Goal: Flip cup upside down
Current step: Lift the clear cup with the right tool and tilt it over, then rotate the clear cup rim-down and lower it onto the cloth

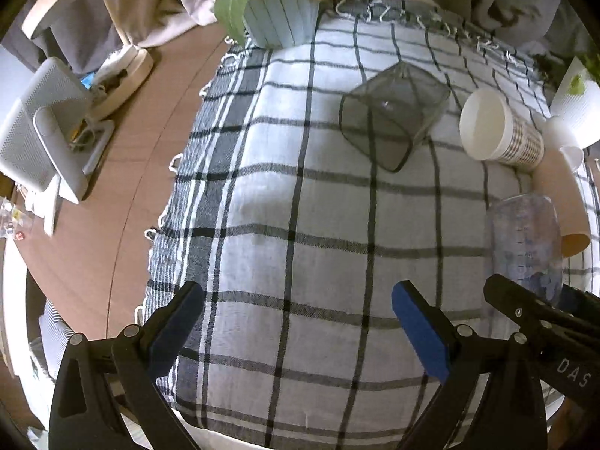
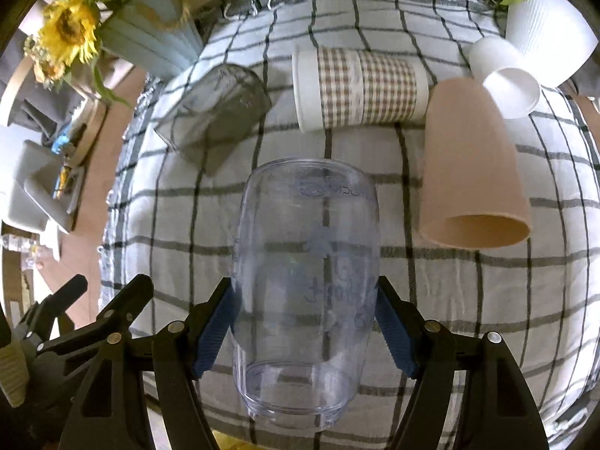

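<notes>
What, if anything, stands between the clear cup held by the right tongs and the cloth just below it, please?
Nothing visible. The right tongs grip the clear cup over bare checked cloth; the peach cup lies to its right, and the gingham cup and grey cup beyond.

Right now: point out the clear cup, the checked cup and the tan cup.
clear cup [image 2: 305, 281]: right wrist view, mid wall between the jaws.
checked cup [image 2: 369, 88]: right wrist view, patterned side.
tan cup [image 2: 472, 157]: right wrist view, outer side wall.
</notes>
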`<state>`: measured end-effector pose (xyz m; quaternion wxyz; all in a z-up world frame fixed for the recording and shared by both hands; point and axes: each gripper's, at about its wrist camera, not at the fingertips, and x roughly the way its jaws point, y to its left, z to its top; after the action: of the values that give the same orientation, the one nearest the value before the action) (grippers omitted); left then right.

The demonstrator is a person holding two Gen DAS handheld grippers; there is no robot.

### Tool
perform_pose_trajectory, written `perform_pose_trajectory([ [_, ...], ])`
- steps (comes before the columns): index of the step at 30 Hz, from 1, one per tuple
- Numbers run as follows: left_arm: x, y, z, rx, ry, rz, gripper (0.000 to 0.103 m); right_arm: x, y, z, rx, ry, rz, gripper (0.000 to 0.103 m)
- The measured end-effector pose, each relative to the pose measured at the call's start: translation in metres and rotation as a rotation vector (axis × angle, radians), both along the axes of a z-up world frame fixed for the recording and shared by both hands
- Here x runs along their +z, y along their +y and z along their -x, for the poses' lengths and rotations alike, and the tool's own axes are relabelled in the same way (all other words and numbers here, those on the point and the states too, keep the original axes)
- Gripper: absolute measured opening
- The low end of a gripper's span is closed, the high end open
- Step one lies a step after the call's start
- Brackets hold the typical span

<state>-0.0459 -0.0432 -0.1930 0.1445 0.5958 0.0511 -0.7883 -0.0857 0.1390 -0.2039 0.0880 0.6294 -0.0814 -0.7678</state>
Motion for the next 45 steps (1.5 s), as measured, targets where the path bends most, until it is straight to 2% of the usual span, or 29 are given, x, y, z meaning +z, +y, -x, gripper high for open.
perform_pose_trajectory([
  [15, -0.008, 0.0, 0.004, 0.001, -0.013, -0.004, 0.102, -0.011, 0.0, 0.0, -0.013, -0.049, -0.008, 0.074],
  [18, -0.004, -0.001, 0.004, 0.001, -0.008, -0.003, 0.102, -0.003, 0.003, -0.001, -0.022, -0.029, -0.004, 0.08],
  [23, 0.012, 0.006, 0.004, -0.013, 0.02, -0.009, 0.102, 0.031, 0.013, -0.011, -0.05, 0.054, -0.006, 0.081],
  [28, 0.03, 0.025, 0.012, -0.085, 0.051, -0.103, 0.102, 0.065, 0.036, -0.021, -0.147, 0.145, -0.004, 0.081],
  [32, 0.034, 0.054, 0.028, -0.166, 0.038, -0.173, 0.102, 0.084, 0.061, -0.027, -0.248, 0.209, -0.019, 0.081],
  [39, 0.016, 0.104, 0.058, -0.292, -0.057, -0.268, 0.1, 0.077, 0.1, -0.032, -0.355, 0.193, -0.018, 0.082],
  [45, -0.002, 0.126, 0.081, -0.314, -0.139, -0.307, 0.091, 0.067, 0.12, -0.034, -0.4, 0.172, -0.012, 0.082],
])
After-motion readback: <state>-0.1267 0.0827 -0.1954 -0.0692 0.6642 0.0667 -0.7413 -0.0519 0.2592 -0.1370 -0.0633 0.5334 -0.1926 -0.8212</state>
